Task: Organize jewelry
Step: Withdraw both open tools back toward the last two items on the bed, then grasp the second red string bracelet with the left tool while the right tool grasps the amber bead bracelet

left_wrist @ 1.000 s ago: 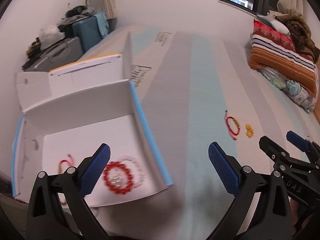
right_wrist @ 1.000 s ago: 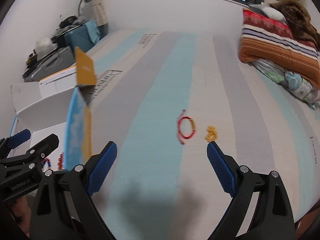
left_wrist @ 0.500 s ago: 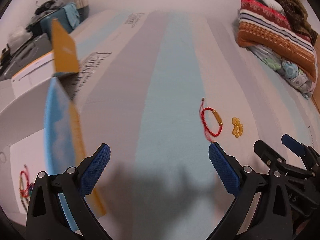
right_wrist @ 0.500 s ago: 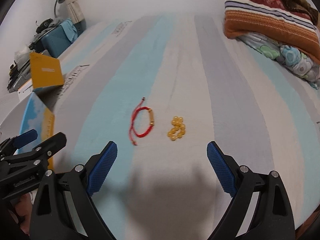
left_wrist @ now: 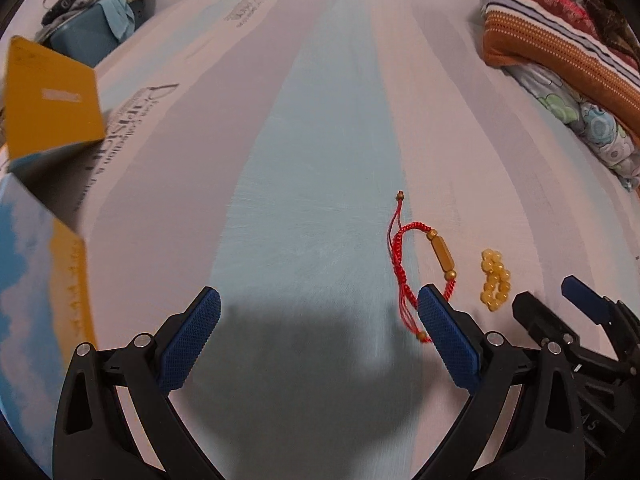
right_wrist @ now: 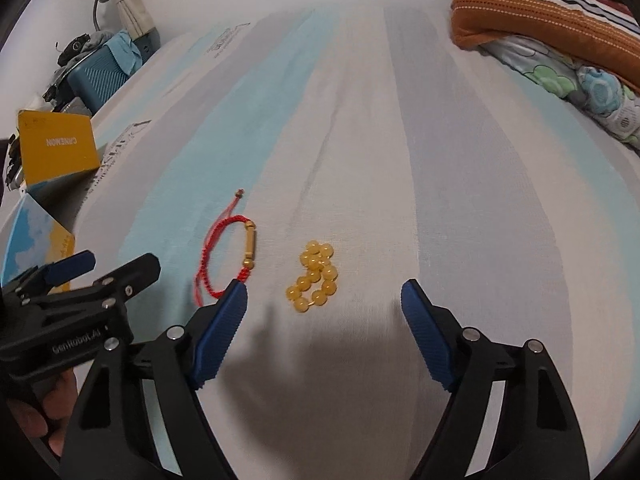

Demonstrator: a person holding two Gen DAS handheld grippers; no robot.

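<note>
1. the left gripper (left_wrist: pixel 316 330) hovers above the striped bed sheet (left_wrist: pixel 320 140), its jaws spread wide with nothing between the blue pads (left_wrist: pixel 188 344).
2. the right gripper (right_wrist: pixel 324 312) is likewise wide apart and holds nothing; its pads (right_wrist: pixel 426 336) hang over the sheet near the front edge.
3. a red cord bracelet (left_wrist: pixel 416 264) with a gold tube bead lies flat on the sheet at the border of a pale blue stripe and a white one. in the left wrist view its lower loop passes behind the tip of the left gripper's right pad; whether they touch cannot be told.
4. in the right wrist view the same red cord bracelet (right_wrist: pixel 228 260) lies just beyond the tip of the right gripper's left pad.
5. a yellow bead bracelet (right_wrist: pixel 314 276), bunched into a small heap, lies on the white stripe just beside the red one, apart from it. it sits ahead of the gap between the right gripper's fingers, nearer the left one.
6. the yellow bead bracelet (left_wrist: pixel 496 280) shows in the left wrist view between the two grippers.
7. an open cardboard box (left_wrist: pixel 44 184) with a yellow flap and sky-blue printed sides stands at the left edge of the bed.
8. folded striped blankets (right_wrist: pixel 552 16) are stacked at the far right corner of the bed.
9. a teal suitcase (right_wrist: pixel 96 76) stands beyond the bed's far left edge.
</note>
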